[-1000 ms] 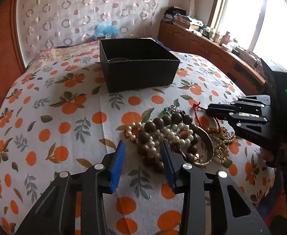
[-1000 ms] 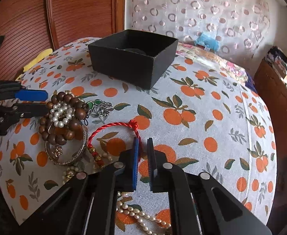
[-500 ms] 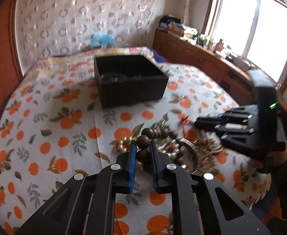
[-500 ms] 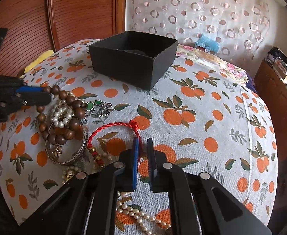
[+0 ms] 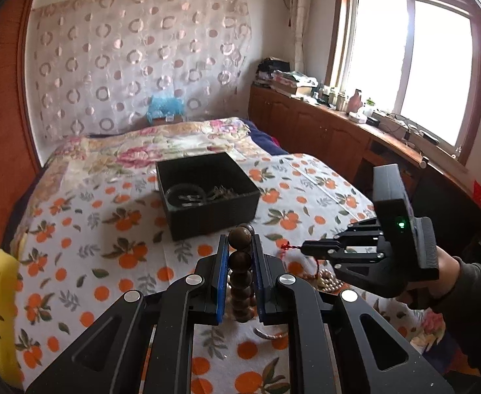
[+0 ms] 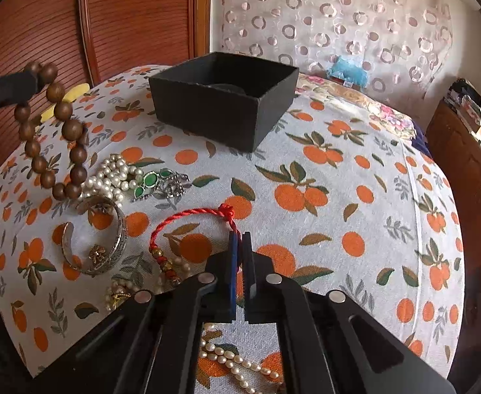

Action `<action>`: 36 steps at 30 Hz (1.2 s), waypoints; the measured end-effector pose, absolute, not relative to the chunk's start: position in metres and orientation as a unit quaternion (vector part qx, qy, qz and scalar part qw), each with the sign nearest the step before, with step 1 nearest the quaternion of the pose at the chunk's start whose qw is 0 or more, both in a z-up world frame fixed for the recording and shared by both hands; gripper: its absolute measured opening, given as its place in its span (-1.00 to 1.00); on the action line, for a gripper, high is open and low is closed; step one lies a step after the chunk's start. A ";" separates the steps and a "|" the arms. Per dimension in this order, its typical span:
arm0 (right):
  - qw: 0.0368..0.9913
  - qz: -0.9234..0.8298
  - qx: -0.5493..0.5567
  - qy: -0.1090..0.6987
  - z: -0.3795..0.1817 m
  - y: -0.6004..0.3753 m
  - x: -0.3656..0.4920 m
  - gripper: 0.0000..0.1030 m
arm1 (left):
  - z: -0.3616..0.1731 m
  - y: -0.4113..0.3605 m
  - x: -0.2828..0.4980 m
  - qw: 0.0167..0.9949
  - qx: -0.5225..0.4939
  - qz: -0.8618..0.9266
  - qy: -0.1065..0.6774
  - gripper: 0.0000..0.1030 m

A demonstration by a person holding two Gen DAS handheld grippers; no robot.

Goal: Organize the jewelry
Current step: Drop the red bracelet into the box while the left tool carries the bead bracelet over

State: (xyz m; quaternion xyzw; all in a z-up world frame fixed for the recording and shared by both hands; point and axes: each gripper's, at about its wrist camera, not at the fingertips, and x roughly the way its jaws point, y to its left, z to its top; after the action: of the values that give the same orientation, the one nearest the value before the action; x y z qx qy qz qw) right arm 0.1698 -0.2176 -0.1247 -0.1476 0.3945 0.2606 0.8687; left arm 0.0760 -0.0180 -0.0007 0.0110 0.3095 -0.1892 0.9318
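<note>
My left gripper (image 5: 239, 243) is shut on a brown wooden bead bracelet (image 5: 240, 262) and holds it in the air; the bracelet hangs from its tips in the right wrist view (image 6: 55, 131). The open black box (image 5: 207, 193) stands ahead of it with a bangle and metal pieces inside; it also shows in the right wrist view (image 6: 224, 98). My right gripper (image 6: 240, 239) is shut on the red cord bracelet (image 6: 191, 220), which still lies on the cloth. It also shows in the left wrist view (image 5: 306, 248).
On the orange-print cloth (image 6: 339, 164) lie a white pearl bracelet (image 6: 112, 177), green-stone earrings (image 6: 155, 180), a silver bangle (image 6: 99, 233), gold beads (image 6: 119, 292) and a pearl necklace (image 6: 234, 364). A wooden headboard (image 6: 109, 16) stands at the left, a wooden cabinet (image 5: 322, 128) at the right.
My left gripper closed on the brown bead bracelet and lifted it clear of the pile, towards the box. My right gripper closed on the red cord.
</note>
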 end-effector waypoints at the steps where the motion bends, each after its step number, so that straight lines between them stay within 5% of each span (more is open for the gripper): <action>1: 0.871 0.261 -0.145 0.390 -0.121 -0.218 0.170 -0.94 | 0.001 -0.017 0.077 0.932 0.011 -0.188 0.308 -0.76; 18: 0.906 0.267 -0.121 0.306 -0.036 -0.203 0.197 -0.94 | 0.017 -0.007 0.106 0.942 0.017 -0.161 0.295 -0.76; 36: 0.896 0.275 -0.085 0.339 -0.042 -0.156 0.287 -0.91 | 0.018 0.001 0.138 0.943 0.020 -0.135 0.305 -0.76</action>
State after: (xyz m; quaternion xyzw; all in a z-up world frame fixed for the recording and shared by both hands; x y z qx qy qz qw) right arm 0.2871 -0.1557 -0.0422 -0.0846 0.3395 0.2749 0.8956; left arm 0.1375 0.0014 0.0182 0.0196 0.3051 -0.1348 0.9425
